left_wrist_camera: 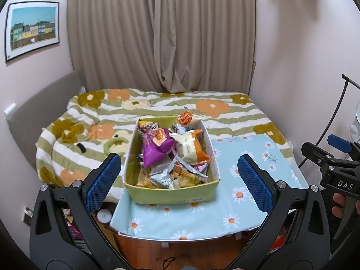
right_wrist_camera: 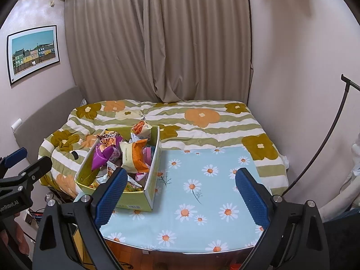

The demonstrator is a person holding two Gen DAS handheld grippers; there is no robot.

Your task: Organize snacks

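Observation:
A yellow-green cardboard box stands on the left part of a small table with a light-blue daisy cloth. Several snack packets are piled in it: a purple bag, a cream and orange bag, a silver chip packet. My left gripper hangs open in front of the box, its blue pads apart on either side. My right gripper is open over the bare cloth right of the box, holding nothing.
A bed with a green-striped flowered quilt lies behind the table, grey curtains beyond. A black lamp stand leans at the right wall. Each wrist view shows the other gripper at its edge. Wooden floor lies below.

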